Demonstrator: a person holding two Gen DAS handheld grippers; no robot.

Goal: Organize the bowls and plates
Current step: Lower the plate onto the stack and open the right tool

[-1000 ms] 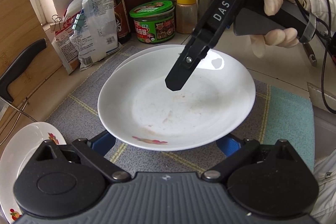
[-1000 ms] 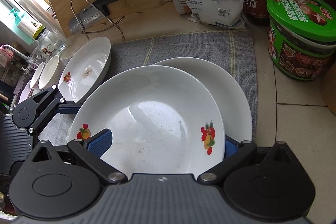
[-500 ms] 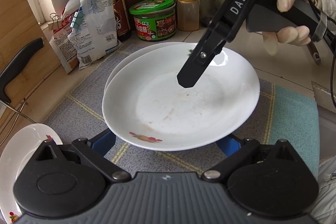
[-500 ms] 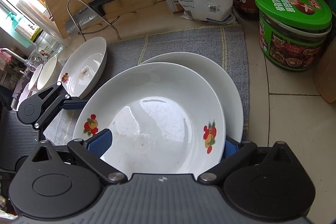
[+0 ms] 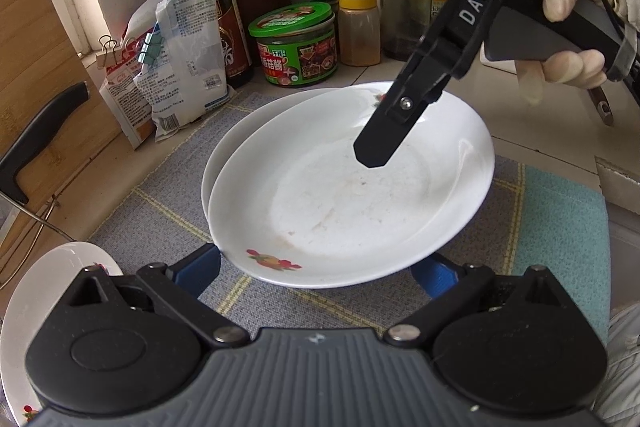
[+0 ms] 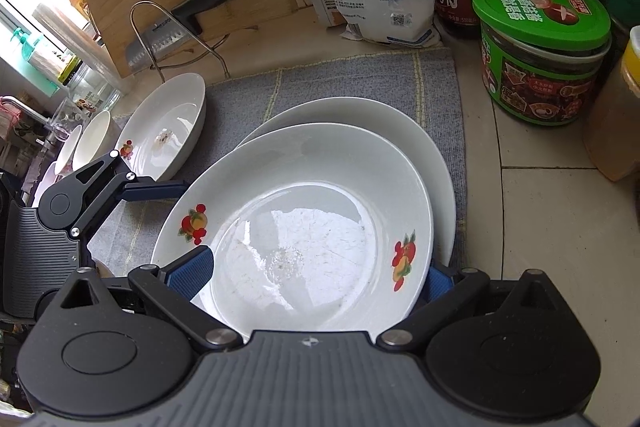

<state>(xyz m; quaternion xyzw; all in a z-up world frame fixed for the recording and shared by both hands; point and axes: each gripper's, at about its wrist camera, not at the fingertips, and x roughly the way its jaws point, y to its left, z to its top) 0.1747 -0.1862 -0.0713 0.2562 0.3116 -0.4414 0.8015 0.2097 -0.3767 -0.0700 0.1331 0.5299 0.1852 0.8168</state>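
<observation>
Over the grey mat (image 6: 360, 75), top plate (image 6: 304, 219) sits offset toward 7 o'clock on the lower plate (image 6: 400, 123); right gripper (image 6: 316, 273) pinches its near rim. Left gripper (image 5: 316, 267) spread, nothing held.

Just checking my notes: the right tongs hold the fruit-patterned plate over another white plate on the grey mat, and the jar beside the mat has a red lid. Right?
Not quite. The jar has a green lid, as the right wrist view shows. The rest holds: the right tongs hold the fruit-patterned plate over another white plate on the grey mat.
</observation>
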